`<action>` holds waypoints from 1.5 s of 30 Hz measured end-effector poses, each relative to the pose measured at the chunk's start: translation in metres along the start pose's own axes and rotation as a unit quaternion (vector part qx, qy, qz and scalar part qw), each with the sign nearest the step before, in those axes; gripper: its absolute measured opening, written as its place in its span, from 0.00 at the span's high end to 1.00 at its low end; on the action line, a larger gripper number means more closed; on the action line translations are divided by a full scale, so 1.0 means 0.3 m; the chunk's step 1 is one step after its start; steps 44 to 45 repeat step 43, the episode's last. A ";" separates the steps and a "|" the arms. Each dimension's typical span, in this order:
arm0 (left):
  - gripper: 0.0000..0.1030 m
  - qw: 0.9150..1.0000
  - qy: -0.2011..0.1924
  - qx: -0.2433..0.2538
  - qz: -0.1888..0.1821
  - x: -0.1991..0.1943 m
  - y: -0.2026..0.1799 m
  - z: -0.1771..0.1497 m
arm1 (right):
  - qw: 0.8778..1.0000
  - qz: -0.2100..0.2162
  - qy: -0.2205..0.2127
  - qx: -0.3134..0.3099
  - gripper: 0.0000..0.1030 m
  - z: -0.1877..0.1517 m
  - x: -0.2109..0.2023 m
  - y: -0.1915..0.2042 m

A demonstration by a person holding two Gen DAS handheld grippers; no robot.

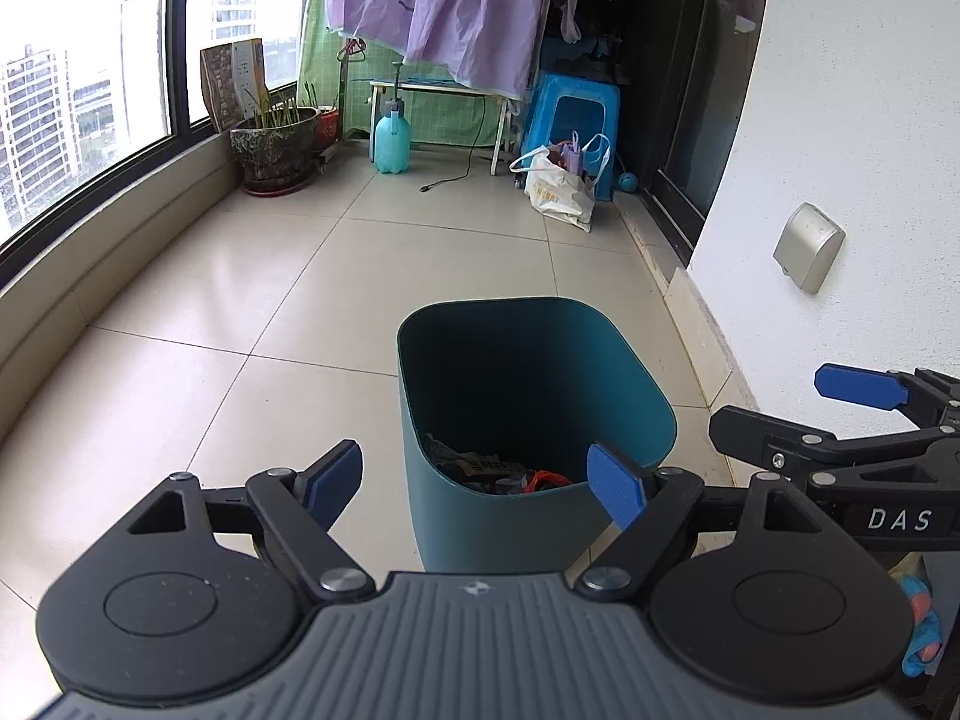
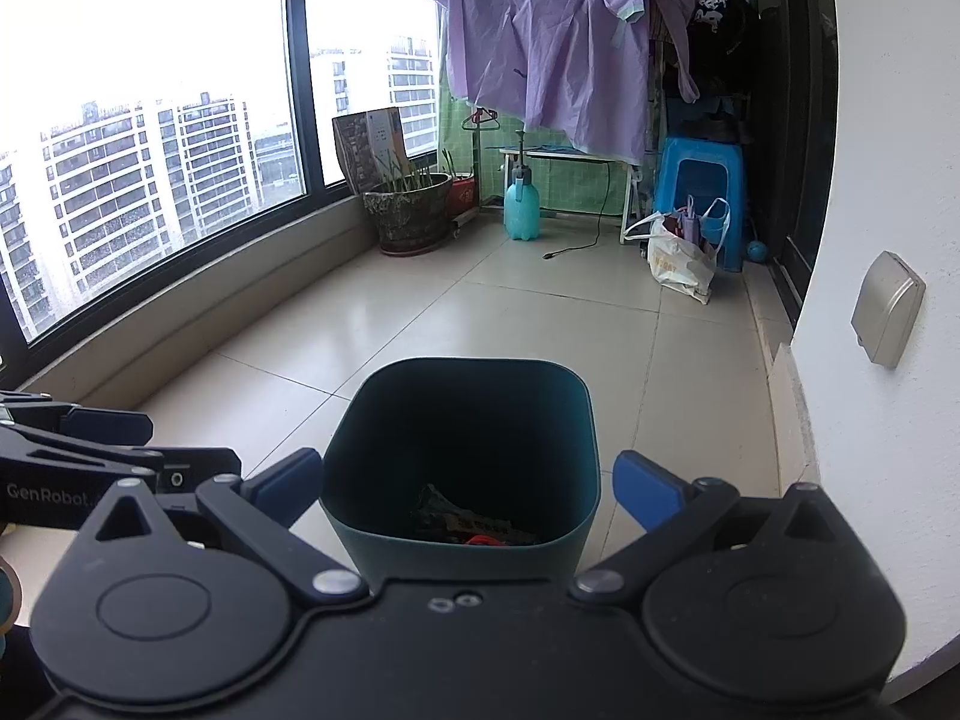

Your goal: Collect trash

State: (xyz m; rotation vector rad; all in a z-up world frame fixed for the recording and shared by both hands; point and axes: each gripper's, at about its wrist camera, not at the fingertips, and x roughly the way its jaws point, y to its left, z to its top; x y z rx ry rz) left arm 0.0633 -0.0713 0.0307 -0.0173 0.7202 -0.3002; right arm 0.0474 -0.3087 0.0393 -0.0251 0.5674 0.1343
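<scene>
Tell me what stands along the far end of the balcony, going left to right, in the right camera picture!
Brown glazed flower pot with green shoots → pale blue plastic spray bottle → white plastic shopping bag → bright blue plastic stool → small blue ball.

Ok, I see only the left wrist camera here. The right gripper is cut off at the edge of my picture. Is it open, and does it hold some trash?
Observer: In the right wrist view the right gripper is open, and there is nothing between its fingers.
Operator: And where does it point?
Observer: At the bin. In that view the bin shows right between its two fingers.
Operator: Can that camera see my left gripper?
Observer: Only the side of the left gripper, at the left edge of that view, with "GenRobot" written on it.
</scene>
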 end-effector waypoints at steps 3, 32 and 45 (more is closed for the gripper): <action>0.20 1.000 -0.008 0.002 -0.003 -0.011 0.002 0.003 | 1.000 -0.003 0.004 0.000 0.00 -0.005 0.002 0.003; 0.20 1.000 -0.014 -0.009 -0.013 -0.014 -0.004 -0.004 | 1.000 0.004 -0.005 0.008 0.00 0.001 -0.014 -0.009; 0.20 1.000 -0.009 0.007 -0.006 0.000 -0.022 -0.008 | 1.000 0.008 -0.005 0.006 0.00 0.004 -0.018 -0.014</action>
